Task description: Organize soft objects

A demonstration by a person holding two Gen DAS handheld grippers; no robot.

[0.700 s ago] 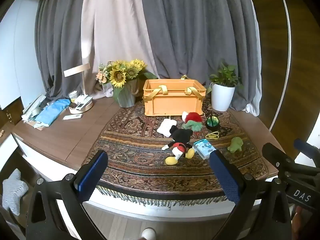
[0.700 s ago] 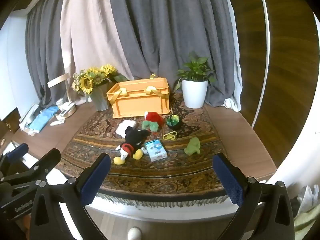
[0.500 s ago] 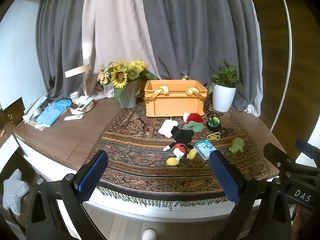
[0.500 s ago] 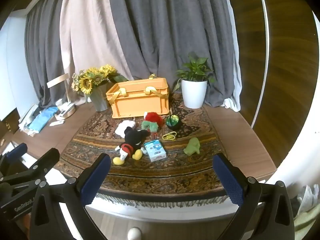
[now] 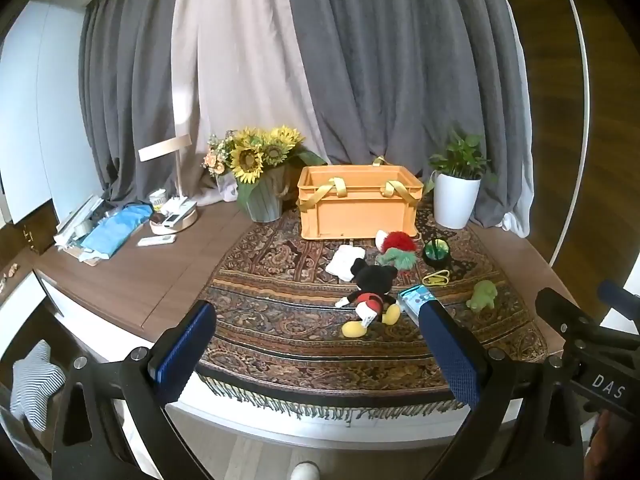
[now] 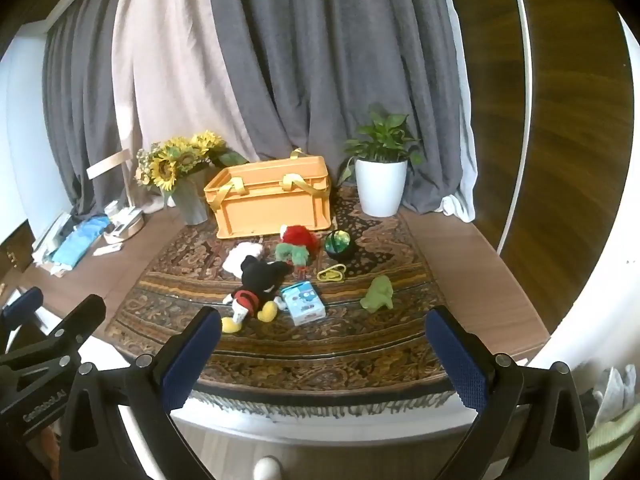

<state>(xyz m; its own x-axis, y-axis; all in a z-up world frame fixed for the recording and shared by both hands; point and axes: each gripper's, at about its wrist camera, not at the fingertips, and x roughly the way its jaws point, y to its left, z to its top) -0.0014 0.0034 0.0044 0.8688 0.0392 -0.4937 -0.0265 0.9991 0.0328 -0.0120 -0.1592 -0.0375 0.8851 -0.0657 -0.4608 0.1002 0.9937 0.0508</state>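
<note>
Patterned rug point(image 5: 280, 320) draped over the table edge. Orange crate point(image 5: 358, 206) at the rug's back, between sunflowers point(image 5: 256, 156) and potted plant point(image 5: 458, 196). In front of the crate: mouse doll point(image 6: 256, 290) face down beside blue box point(image 6: 304, 304), red-and-green plush point(image 6: 296, 242), white cloth point(image 6: 242, 256), green toy point(image 6: 378, 294) apart, rightward. Left gripper point(image 5: 318, 346) and right gripper point(image 6: 324, 354) short of the table, jaws spread, holding nothing.

Near rug point(image 6: 320, 344) edge lies bare at our 6 o'clock. Toward 12, mouse plush point(image 6: 256, 282) and blue box point(image 6: 303, 303) crowd the lane to the orange crate point(image 6: 272, 204); green toy point(image 6: 378, 294) at 1.
</note>
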